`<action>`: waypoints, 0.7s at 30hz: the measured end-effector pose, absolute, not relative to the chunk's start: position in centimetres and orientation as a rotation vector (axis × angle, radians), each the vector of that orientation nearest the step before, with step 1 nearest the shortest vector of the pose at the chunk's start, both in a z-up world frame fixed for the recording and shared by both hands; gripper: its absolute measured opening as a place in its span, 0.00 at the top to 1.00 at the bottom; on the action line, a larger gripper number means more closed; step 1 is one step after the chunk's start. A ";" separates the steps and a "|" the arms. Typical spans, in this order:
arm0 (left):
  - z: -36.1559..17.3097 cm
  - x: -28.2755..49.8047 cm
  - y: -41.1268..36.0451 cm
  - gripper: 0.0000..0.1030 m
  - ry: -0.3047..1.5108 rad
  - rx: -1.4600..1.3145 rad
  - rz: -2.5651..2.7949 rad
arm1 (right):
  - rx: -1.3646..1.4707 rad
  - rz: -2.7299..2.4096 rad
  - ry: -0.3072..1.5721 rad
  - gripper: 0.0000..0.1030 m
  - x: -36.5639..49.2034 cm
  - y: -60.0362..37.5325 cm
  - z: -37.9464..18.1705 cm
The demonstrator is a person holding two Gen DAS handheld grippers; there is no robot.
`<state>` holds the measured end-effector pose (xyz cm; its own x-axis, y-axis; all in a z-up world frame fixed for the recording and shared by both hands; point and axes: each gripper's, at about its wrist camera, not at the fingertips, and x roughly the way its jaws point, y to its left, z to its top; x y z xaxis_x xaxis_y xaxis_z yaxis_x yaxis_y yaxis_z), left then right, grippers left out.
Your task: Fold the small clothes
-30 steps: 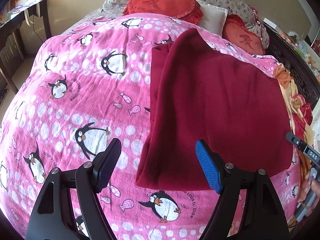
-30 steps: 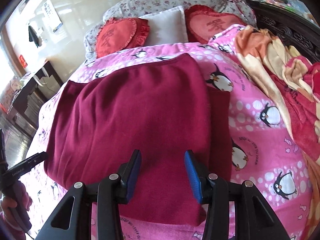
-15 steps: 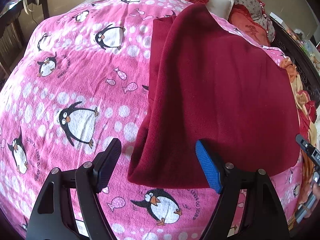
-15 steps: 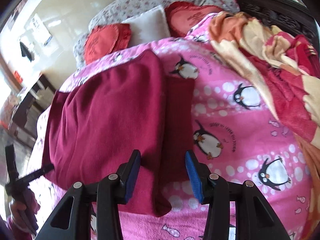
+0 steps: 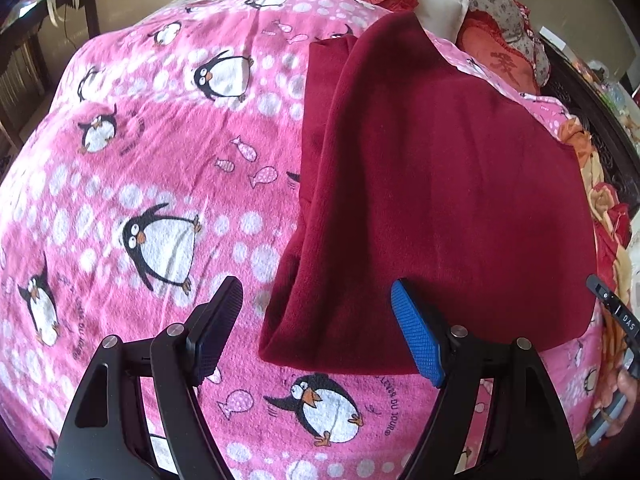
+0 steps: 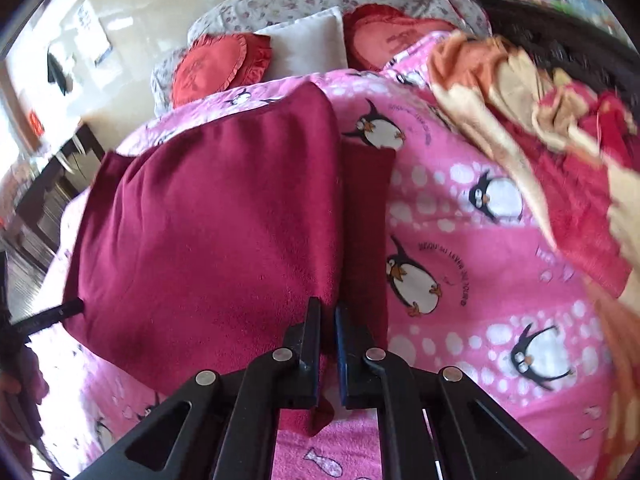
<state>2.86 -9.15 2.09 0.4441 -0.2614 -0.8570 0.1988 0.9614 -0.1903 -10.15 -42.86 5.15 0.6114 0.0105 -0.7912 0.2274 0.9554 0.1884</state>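
1. the dark red garment (image 5: 440, 184) lay folded on the bed's pink penguin blanket (image 5: 160, 160), its underside hidden.
2. the right gripper (image 6: 328, 320) was pinched onto the garment's near right corner, the cloth there partly hidden by its fingers.
3. the left gripper (image 5: 316, 316) stood wide apart, holding nothing, above the near left corner.

Left gripper (image 5: 316, 320) hangs with jaws spread wide; right gripper (image 6: 328, 330) — jaws nearly together — pinches fabric.
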 end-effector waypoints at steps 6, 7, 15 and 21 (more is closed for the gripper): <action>1.9 2.2 -7.7 0.26 1.067 -0.109 -0.287 | 0.286 -0.174 0.841 0.85 -10.2 -42.8 9.0; 1.8 2.1 -7.3 0.26 1.069 -0.120 -0.289 | 0.297 -0.138 0.829 0.76 -10.1 -42.4 9.5; 1.0 1.3 -5.5 0.26 1.083 -0.155 -0.296 | 0.215 0.105 0.852 0.64 -3.0 -34.4 9.5; 0.6 0.9 -5.3 0.25 1.081 -0.158 -0.299 | 0.101 0.196 0.873 0.70 3.4 -28.8 8.0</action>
<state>0.86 -5.31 0.59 0.4358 -0.3159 -0.8428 0.1622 0.9486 -0.2717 3.37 -28.77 8.03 0.6257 0.2116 -0.7508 -0.1295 0.9773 0.1676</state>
